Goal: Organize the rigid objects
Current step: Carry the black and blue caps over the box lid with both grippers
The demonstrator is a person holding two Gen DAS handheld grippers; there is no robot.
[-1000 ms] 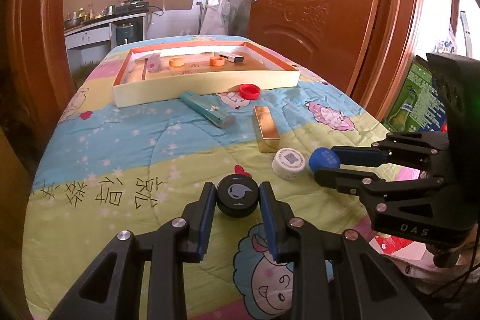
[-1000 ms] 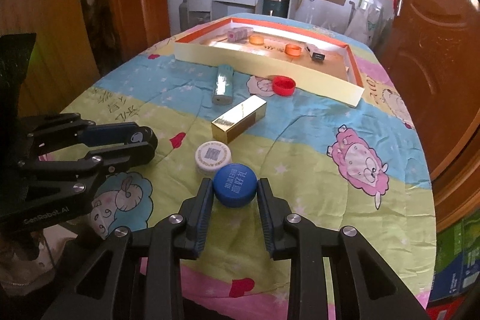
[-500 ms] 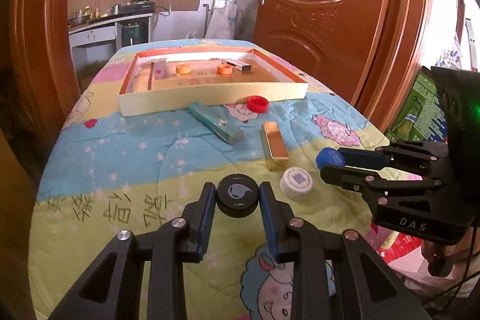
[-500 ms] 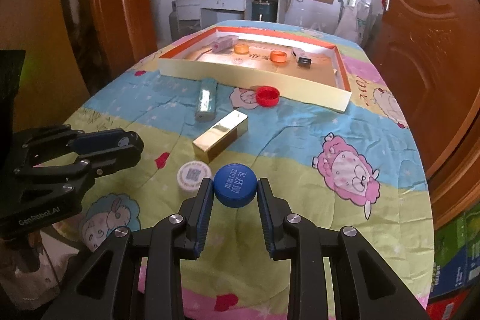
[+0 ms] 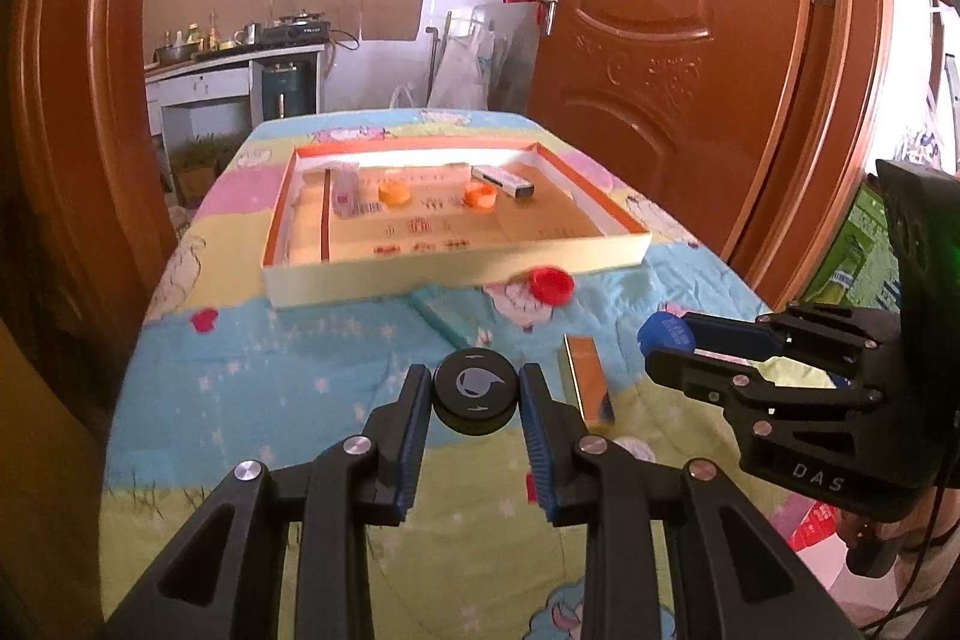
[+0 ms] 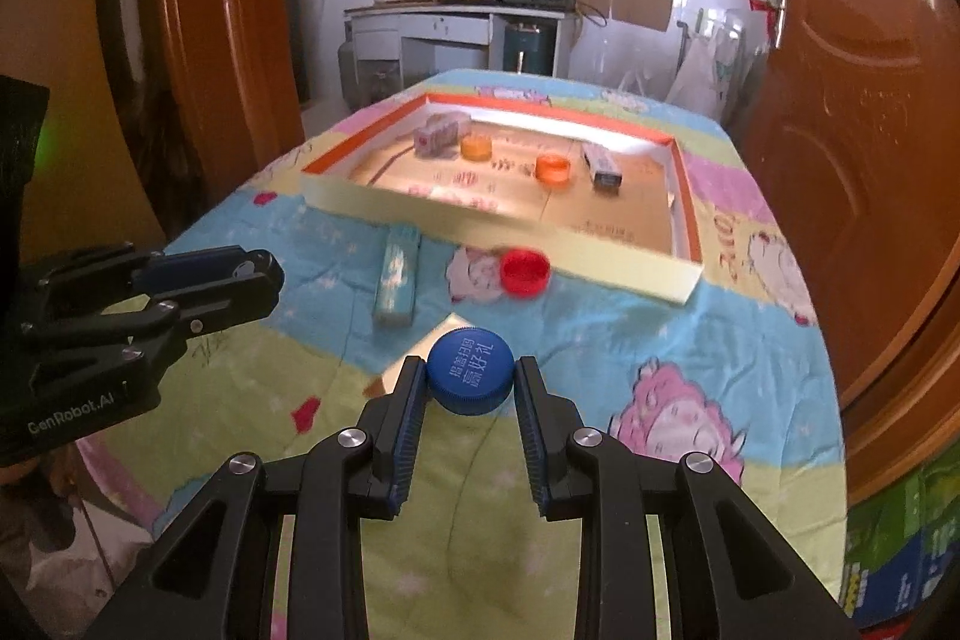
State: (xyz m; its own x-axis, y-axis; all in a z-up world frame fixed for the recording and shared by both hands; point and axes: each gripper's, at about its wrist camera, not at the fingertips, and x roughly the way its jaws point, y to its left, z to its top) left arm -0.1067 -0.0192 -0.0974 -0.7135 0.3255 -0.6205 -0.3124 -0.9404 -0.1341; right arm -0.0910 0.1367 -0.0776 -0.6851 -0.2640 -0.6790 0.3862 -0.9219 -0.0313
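Round black plastic cap clamped in left tongs; blue ribbed bottle cap clamped in right tongs. Shallow cardboard tray ahead of both.

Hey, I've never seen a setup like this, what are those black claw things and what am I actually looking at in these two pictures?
Those claws are hand-held gripping tools, one in each of a person's hands, each with a camera looking along its fingers. One picture comes from the left tool, which grips a black cap. The other comes from the right tool, which grips a blue cap. On the cartoon bedspread lie a red cap, a teal box and a gold box. Beyond them sits a shallow tray holding small items.
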